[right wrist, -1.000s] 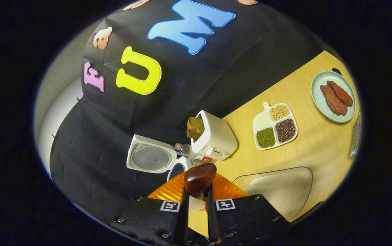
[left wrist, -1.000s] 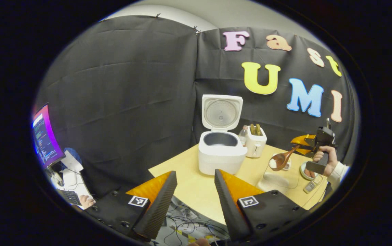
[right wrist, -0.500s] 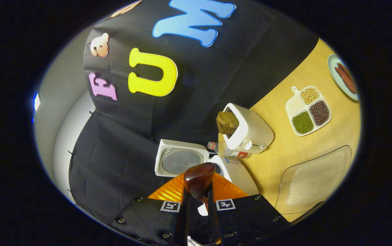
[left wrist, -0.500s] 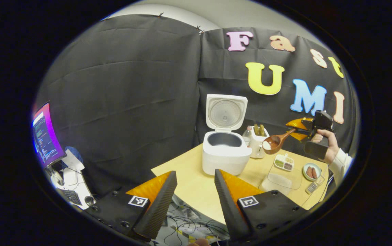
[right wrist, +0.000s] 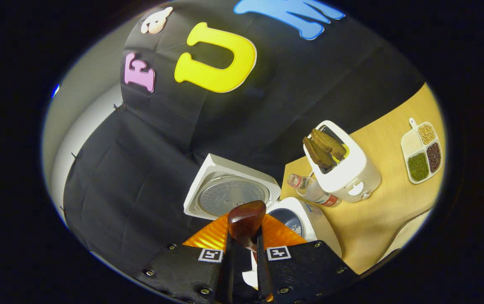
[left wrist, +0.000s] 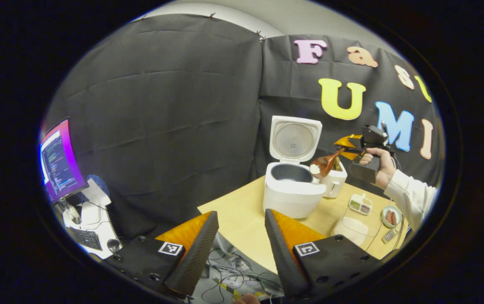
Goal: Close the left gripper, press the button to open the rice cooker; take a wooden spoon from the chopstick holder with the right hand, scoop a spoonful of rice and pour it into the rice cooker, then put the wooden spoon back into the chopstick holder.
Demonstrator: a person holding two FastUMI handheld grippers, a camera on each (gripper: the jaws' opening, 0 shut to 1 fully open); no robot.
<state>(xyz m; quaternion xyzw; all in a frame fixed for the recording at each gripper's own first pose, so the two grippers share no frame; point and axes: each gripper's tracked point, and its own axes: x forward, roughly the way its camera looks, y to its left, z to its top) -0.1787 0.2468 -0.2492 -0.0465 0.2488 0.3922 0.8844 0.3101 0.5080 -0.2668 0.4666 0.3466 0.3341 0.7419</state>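
While the right gripper (left wrist: 349,147) is clamping its jaws on the spoon (left wrist: 322,164), the rice-laden bowl is hovering at the cooker's (left wrist: 293,195) 3 o'clock rim, lid up. Judging by this, the pour is in hand: next the spoon needs carrying over the pot (right wrist: 289,220) and tipping. Left gripper (left wrist: 238,245) is hanging back off the surface (left wrist: 242,215), jaws wide and empty.
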